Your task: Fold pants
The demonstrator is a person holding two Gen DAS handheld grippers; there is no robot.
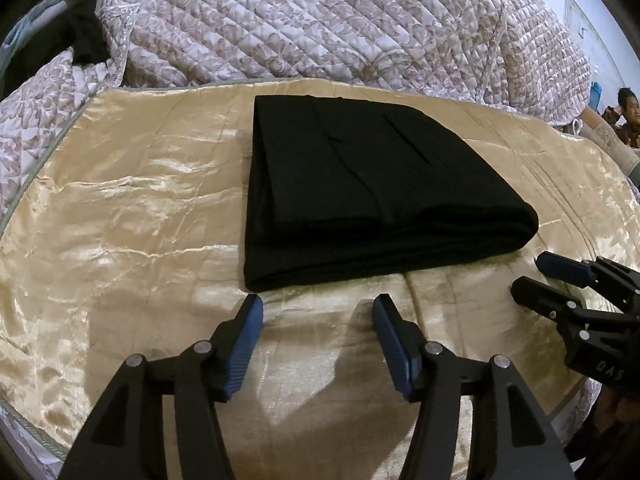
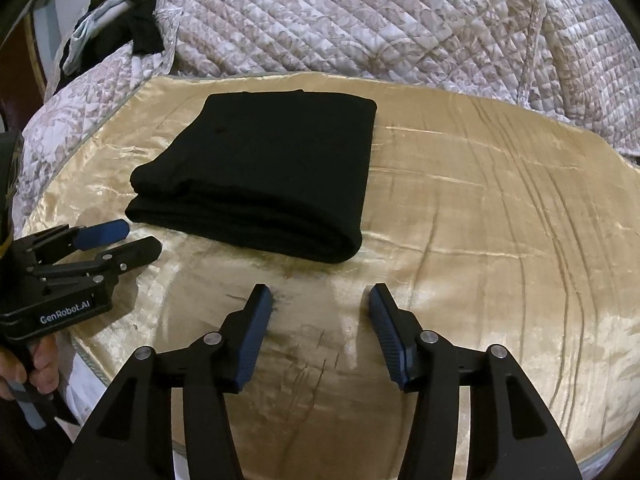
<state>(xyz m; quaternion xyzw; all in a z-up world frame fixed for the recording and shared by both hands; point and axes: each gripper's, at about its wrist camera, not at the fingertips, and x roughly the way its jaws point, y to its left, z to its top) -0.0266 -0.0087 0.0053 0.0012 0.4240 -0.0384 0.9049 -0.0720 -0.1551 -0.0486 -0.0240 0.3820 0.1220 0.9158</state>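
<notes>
The black pants [image 1: 360, 192] lie folded into a thick rectangular stack on a gold satin cloth [image 1: 120, 220]. They also show in the right wrist view [image 2: 264, 184], left of centre. My left gripper [image 1: 318, 308] is open and empty, just in front of the stack's near edge. My right gripper [image 2: 320, 298] is open and empty, in front of the stack's near right corner. The right gripper shows at the right of the left wrist view [image 1: 528, 276]. The left gripper shows at the left of the right wrist view [image 2: 140, 238]. Neither touches the pants.
A quilted floral bedspread [image 1: 320, 20] is heaped behind the gold cloth [image 2: 500, 220]. Dark clothes [image 2: 140, 32] lie at the far left. A person [image 1: 628, 116] sits at the far right. The bed edge runs close by at the front.
</notes>
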